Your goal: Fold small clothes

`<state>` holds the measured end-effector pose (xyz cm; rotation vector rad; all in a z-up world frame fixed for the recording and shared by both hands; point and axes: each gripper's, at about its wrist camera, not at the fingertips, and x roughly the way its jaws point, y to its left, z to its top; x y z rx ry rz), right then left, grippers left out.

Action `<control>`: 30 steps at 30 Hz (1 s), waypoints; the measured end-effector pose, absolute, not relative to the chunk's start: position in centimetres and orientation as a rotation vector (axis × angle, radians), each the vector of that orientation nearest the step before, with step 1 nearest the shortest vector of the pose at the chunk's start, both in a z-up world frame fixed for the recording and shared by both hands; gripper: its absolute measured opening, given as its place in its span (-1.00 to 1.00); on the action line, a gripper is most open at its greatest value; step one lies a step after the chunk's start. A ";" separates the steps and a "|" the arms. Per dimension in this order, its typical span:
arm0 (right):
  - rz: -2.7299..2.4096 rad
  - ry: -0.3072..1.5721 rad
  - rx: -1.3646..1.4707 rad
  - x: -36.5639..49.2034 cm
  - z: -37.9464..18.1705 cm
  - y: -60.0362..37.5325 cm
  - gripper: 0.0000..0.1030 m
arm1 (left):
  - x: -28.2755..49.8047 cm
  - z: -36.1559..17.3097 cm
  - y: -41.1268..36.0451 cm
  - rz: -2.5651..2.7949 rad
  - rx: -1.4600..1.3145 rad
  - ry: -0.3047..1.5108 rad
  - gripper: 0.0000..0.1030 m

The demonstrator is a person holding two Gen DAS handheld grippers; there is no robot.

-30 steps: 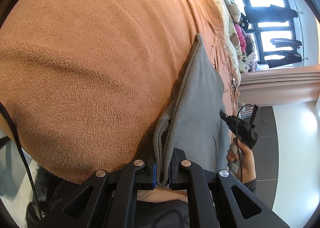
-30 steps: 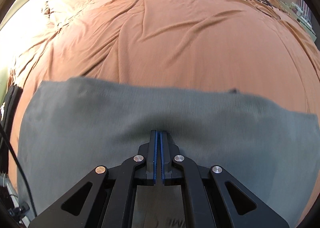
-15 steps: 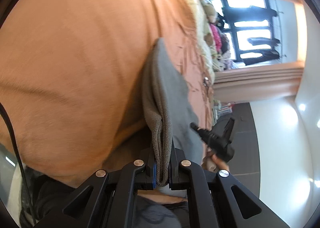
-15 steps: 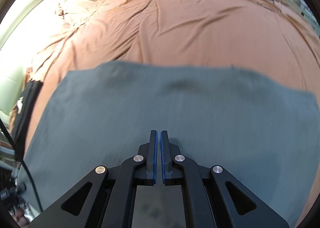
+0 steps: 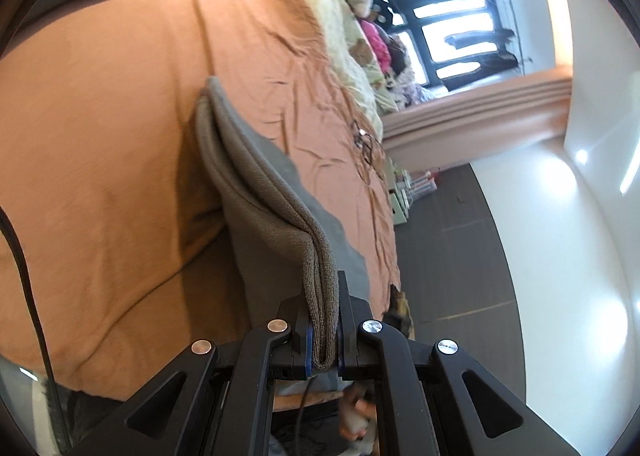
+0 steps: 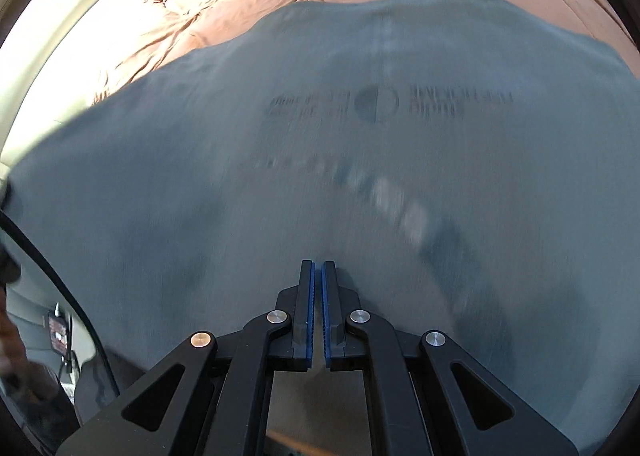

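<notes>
Fingers: L [image 5: 322,336] pinching grey cloth [image 5: 256,183] edge, R [image 6: 318,312] pressed together; cloth print blurred, unreadable.

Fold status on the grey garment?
Done: nothing finished yet. In hand: left gripper is clamped on a doubled edge of the grey garment, lifting it off the orange bedspread; right gripper is shut, empty, over the spread cloth. Left: laying the fold down, further folds.

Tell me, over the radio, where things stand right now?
Left gripper shut on grey garment, folded edge held off the orange bedspread. Right gripper shut, empty, over the same cloth. Nothing in the way.
</notes>
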<state>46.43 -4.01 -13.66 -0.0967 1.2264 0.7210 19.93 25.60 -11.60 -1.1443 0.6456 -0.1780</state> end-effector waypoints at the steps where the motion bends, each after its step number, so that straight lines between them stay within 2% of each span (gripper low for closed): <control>1: 0.719 1.225 -0.079 45.8 -13.8 -4.6 -1.00 | 20.4 -11.1 25.3 -0.187 -1.133 0.647 -0.86; 17: 0.743 1.182 0.039 40.3 -14.9 -9.0 -1.00 | 28.5 -4.4 16.4 -0.348 -0.938 0.714 -0.86; 26: 0.729 1.040 0.104 39.2 -7.9 -15.6 -0.96 | 32.3 -2.7 9.1 -0.418 -0.790 0.810 -0.86; 27: 0.723 1.025 0.100 38.9 -7.4 -16.1 -0.92 | 32.7 -2.8 8.4 -0.423 -0.779 0.818 -0.86; 28: 0.713 1.002 0.099 38.8 -6.5 -17.0 -0.71 | 33.0 -2.9 7.7 -0.429 -0.766 0.829 -0.86; 29: 0.706 0.987 0.101 38.7 -5.9 -17.8 -0.29 | 33.4 -3.0 6.9 -0.439 -0.753 0.842 -0.86; 30: 0.697 0.966 0.107 38.4 -5.2 -18.7 -0.07 | 33.9 -3.1 5.9 -0.449 -0.738 0.859 -0.86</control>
